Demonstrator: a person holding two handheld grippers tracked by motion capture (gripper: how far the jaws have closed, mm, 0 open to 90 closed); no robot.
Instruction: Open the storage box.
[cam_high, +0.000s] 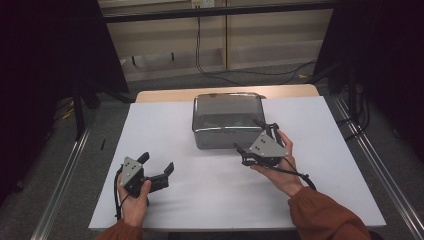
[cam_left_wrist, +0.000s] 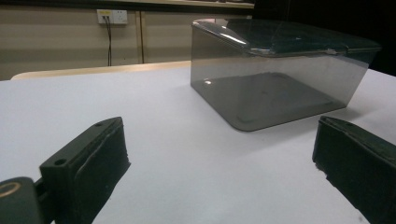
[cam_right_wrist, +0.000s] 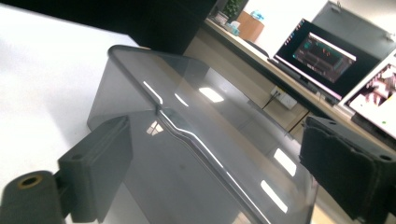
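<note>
High view: above desk (cam_high: 165, 125) near edge, facing forward and down, whole desk seen. Left gripper view: low over desk, level, box (cam_left_wrist: 275, 79) well ahead. Right gripper view: tilted, close over box lid, monitors beyond. All three share box (cam_high: 227, 120).

One box (cam_high: 227, 120) (smoky, lidded); two grippers (cam_high: 159, 172) (cam_high: 250, 142).

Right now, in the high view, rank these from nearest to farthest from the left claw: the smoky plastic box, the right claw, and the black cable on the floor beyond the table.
1. Right claw: to the right of the left claw, beside the box's near corner.
2. Smoky plastic box: mid-table, just behind; close to the first.
3. Black cable: on the floor beyond the far edge.
</note>
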